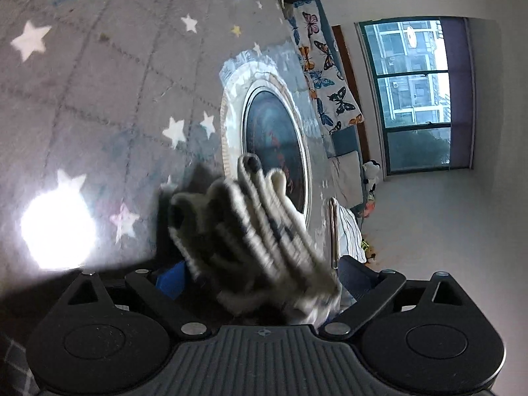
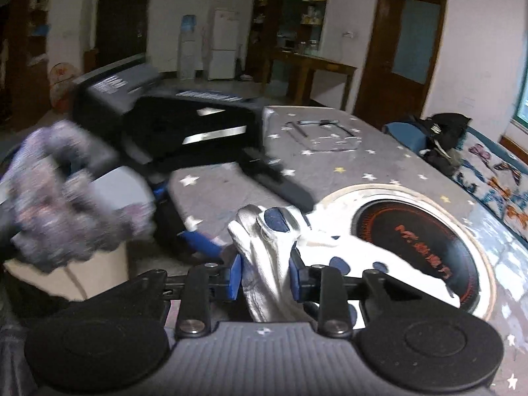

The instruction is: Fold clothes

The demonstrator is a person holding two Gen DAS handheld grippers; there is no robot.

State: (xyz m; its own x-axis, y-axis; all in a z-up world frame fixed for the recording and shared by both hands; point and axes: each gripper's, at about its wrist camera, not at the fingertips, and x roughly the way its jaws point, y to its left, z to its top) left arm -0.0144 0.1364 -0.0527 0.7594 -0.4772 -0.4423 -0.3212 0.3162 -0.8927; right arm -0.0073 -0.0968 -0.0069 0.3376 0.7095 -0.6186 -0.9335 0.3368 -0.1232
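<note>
Left gripper: its jaws are standing wide apart, blue pads at either side, with a bundled garment sitting in the gap; whether the pads are pressing on the cloth I cannot tell, since motion blur is smearing it.
Striped garment: a pale cloth with dark stripes, gathered into thick folds, is rising from between the left jaws and leaning over the near rim of the round hob.
Right gripper: its jaws are standing narrow, the blue pads pinching a white cloth on both sides.
White garment: white fabric with dark blue spots is standing up bunched between the right pads, and its loose end is trailing to the right across the hob, lying on the table.
Table: a grey cover printed with white stars is lying over it; both garments are sitting toward its near edge.
Round hob: a dark disc with a pale ring is sitting near the table's right edge, partly covered by the white cloth.
Gloved hand: blurred, a knit-gloved hand is showing at the left of the right wrist view, off the table's left edge.
Butterfly fabric: it is running along beyond the table's far edge.
</note>
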